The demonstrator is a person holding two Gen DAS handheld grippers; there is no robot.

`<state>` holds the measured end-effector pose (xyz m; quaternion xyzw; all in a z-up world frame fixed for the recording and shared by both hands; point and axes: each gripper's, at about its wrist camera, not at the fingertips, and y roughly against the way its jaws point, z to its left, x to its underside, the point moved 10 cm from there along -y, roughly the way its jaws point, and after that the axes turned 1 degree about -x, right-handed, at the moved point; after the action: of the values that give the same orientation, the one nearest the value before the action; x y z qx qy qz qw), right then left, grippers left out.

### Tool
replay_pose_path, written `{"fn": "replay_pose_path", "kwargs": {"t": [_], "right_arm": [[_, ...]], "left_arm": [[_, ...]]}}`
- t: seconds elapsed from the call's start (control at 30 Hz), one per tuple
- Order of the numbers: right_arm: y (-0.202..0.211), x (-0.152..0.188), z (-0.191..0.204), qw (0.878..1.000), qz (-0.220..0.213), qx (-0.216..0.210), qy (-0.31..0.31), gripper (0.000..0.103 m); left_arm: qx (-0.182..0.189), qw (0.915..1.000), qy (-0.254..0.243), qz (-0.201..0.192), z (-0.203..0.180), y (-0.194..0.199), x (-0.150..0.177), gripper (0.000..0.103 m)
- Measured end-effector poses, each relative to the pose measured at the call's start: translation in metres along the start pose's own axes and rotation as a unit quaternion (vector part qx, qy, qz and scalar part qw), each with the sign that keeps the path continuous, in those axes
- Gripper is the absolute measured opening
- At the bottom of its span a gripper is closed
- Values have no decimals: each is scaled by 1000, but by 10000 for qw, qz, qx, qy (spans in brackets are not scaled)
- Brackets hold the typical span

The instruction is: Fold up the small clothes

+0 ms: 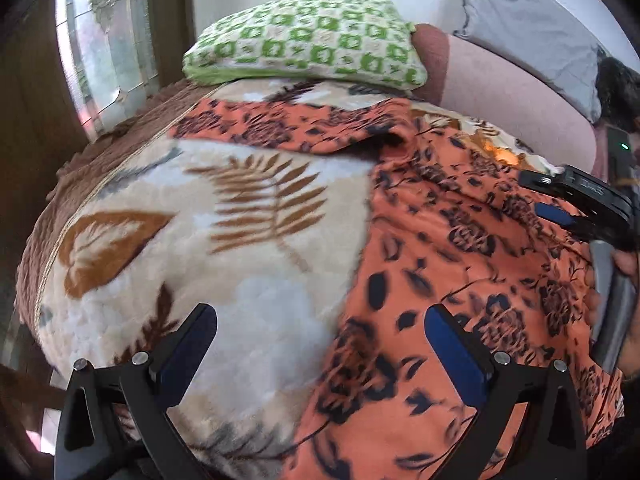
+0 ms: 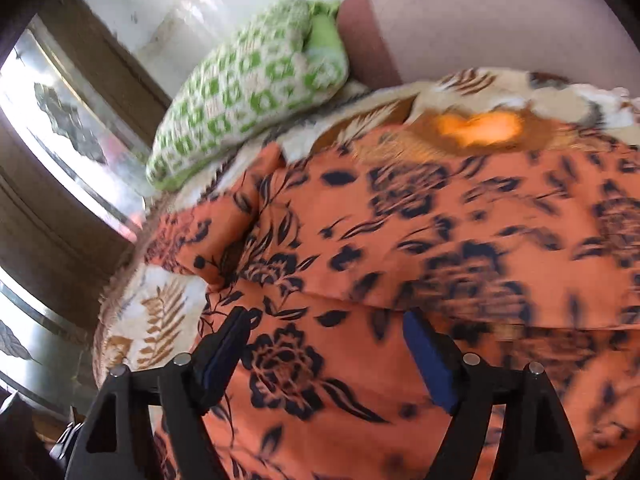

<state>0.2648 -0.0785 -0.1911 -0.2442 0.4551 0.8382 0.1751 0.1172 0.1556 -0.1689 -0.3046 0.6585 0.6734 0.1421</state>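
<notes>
While we hover over the orange floral garment (image 1: 460, 264), which fills the right half of the left wrist frame on the leaf-print blanket (image 1: 240, 216), both tools stand wide open and hold nothing: the left gripper (image 1: 320, 344) at the cloth's left edge, the right gripper (image 2: 328, 356) above a folded layer. If we pinch carelessly, we risk catching blanket pile too, or dragging the sleeve (image 2: 208, 236) out of its fold.
</notes>
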Motion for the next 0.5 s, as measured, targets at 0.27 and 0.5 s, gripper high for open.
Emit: {"fn": "replay_pose_path", "kwargs": {"t": [0.27, 0.5], "right_arm": [[67, -47, -97, 9901, -711, -150, -1203, 84], [80, -45, -229, 9568, -751, 883, -2666, 86]], "left_arm": [[409, 9991, -132, -14, -42, 2, -21, 103], [284, 9996, 28, 38, -22, 8, -12, 103]]}}
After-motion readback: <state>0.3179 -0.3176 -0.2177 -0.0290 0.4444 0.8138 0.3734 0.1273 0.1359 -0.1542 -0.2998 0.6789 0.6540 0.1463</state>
